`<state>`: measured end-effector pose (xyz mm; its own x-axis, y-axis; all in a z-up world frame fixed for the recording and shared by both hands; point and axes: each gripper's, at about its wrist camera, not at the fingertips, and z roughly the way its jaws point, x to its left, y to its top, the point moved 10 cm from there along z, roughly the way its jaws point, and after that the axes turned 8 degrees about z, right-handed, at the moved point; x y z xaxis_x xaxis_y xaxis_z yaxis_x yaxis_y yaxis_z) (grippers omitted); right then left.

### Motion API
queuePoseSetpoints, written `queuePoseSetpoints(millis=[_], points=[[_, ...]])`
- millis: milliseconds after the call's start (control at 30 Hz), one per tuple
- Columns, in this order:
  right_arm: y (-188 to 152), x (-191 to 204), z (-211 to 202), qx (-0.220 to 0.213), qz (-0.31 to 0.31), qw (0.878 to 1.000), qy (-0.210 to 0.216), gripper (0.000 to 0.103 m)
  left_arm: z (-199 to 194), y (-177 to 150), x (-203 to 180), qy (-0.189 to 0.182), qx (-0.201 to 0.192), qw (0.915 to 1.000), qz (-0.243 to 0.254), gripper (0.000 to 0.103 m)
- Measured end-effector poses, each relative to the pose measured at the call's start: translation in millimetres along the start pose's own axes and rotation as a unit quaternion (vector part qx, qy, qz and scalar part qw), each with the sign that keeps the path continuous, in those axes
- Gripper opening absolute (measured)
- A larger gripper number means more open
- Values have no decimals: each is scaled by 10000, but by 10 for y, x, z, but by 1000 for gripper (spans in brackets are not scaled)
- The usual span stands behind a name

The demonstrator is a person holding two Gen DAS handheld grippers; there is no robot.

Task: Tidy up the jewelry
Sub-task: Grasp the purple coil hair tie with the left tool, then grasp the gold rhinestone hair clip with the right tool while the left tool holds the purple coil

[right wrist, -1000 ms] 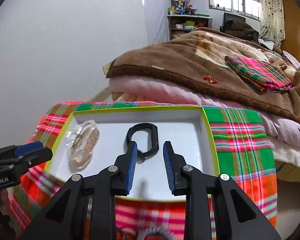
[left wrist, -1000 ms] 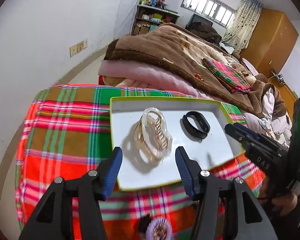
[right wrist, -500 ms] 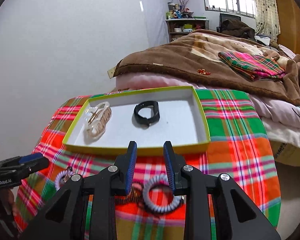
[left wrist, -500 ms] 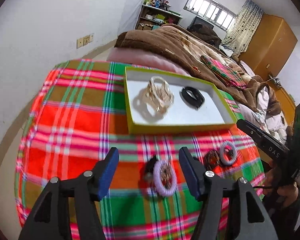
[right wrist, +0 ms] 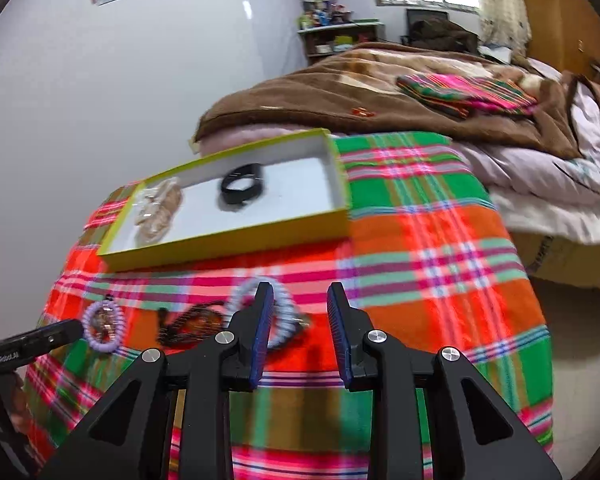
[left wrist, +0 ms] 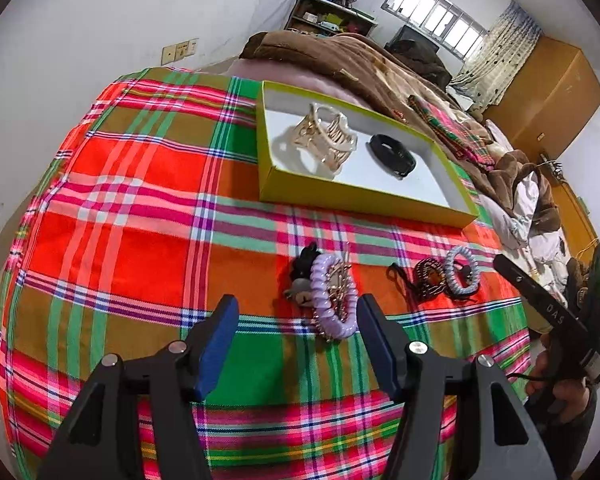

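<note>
A green-rimmed box (left wrist: 340, 190) (right wrist: 228, 240) on the plaid cloth holds a gold-and-clear hair claw (left wrist: 324, 136) (right wrist: 158, 208) and a black band (left wrist: 392, 156) (right wrist: 242, 188). Nearer, loose on the cloth, lie a purple coil tie (left wrist: 332, 300) (right wrist: 102, 326) with a gold clip, a brown beaded bracelet (left wrist: 428, 280) (right wrist: 188, 324) and a pale blue coil tie (left wrist: 462, 270) (right wrist: 238, 298). My left gripper (left wrist: 296, 308) hovers just short of the purple tie, jaws closing, pads touching nothing. My right gripper (right wrist: 300, 292) is narrowly open and holds nothing, the blue tie partly behind its left finger.
A small black hair piece (left wrist: 304, 264) lies against the purple tie. A bed with a brown blanket (right wrist: 380, 92) and a folded plaid cloth (right wrist: 464, 92) stands behind the table. A white wall runs along the left. The table's right edge drops off to the floor (right wrist: 580, 320).
Both grippers have drawn back from above the box toward the near side of the table and sunk lower. The loose ties and bracelet have come into view ahead of them.
</note>
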<state>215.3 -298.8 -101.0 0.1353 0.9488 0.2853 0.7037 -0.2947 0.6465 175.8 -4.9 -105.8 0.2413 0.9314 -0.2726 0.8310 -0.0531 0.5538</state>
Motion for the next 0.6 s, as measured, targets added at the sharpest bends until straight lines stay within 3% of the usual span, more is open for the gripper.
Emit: queuePoseSetpoints(millis=[333, 500, 600], points=[[-24, -80, 98, 127, 76, 9999, 79, 29, 61, -48, -66, 68, 91, 9999, 78, 43], [-41, -52, 107, 140, 65, 9998, 156, 29, 69, -42, -134, 186, 107, 9993, 291, 18], [-38, -37, 100, 132, 68, 9997, 200, 29, 47, -25, -172, 319, 79, 9984, 464, 11]])
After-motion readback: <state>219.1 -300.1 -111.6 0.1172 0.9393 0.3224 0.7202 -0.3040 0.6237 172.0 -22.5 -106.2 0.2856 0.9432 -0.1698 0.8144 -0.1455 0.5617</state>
